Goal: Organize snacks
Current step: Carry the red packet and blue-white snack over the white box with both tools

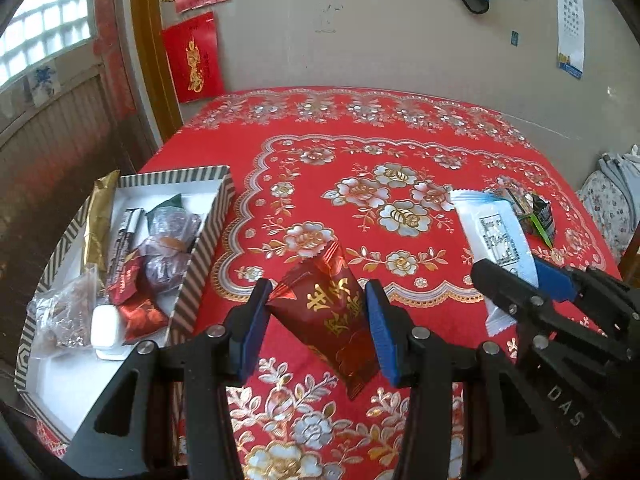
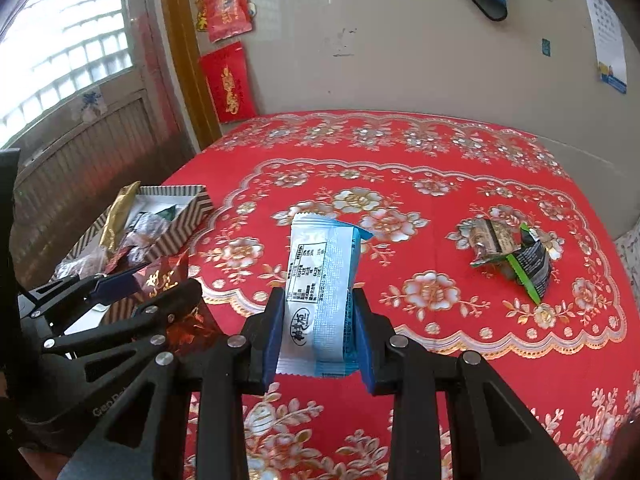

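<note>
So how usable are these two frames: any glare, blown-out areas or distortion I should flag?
Left wrist view: the window is bright but its panes are readable, and the far table edge bows from the fisheye. Right wrist view: the window is largely blown out; print on the white-blue packet stays sharp.

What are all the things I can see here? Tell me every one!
Red snack packet: 1, dark red with gold writing, held in the left tool.
White-and-blue snack packet: 1, held in the right tool.
Green-and-black wrappers: a small crumpled pile, on the tablecloth at the right.
Striped box: 1, black-and-white stripes, at the table's left edge, holding several snacks.
Gold packet: 1, leaning on the box's far-left rim.
Tablecloth: 1, red with flowers.
Red posters: 2, on the wall.
Left tool: 1, black with blue pads.
Right tool: 1, the same.
</note>
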The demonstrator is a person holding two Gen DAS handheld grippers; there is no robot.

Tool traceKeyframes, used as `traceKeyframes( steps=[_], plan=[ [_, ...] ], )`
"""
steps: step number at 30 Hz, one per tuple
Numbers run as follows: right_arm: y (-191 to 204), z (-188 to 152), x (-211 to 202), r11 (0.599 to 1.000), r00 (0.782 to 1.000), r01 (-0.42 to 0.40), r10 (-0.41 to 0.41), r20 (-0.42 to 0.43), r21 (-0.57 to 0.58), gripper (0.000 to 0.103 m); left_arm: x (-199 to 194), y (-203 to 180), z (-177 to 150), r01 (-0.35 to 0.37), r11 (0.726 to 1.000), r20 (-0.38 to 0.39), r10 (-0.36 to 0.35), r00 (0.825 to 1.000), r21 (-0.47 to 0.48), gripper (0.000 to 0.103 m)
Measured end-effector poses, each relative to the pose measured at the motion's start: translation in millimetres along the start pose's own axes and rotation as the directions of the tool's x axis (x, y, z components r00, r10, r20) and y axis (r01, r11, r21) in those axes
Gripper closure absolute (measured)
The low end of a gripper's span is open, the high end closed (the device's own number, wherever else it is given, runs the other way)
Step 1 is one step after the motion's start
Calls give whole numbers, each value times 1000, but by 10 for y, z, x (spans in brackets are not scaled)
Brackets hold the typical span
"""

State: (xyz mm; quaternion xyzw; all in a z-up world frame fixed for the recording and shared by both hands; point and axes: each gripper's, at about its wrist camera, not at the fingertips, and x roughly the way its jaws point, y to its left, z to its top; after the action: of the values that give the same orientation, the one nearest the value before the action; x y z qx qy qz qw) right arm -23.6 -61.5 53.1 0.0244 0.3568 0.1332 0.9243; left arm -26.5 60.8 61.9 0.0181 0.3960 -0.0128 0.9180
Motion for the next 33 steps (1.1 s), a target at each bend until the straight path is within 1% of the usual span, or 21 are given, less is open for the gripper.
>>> traceKeyframes(
  steps=[4,15,20,25,33],
  plan=[
    [101,-5,-33,1000,1000,-19,19,5,-14,71,-80,46,-14,-7,1000,14,7,1000,-2,54],
    [265,19,-78,998,999,-37,38,11,-45,71,-244,184,13,-21,1000,45,21,999,-11,54],
    [384,59,-42,996,999,-53,53,3,-67,71,-277,338,63,-35,999,50,36,998,-33,54],
    [582,154,0,991,998,-67,68,3,-113,71,-314,544,113,-53,997,57,56,997,-58,54],
    [933,304,91,980,994,-103,105,1,-171,71,-347,911,146,-106,991,59,111,992,-87,55]
  ],
)
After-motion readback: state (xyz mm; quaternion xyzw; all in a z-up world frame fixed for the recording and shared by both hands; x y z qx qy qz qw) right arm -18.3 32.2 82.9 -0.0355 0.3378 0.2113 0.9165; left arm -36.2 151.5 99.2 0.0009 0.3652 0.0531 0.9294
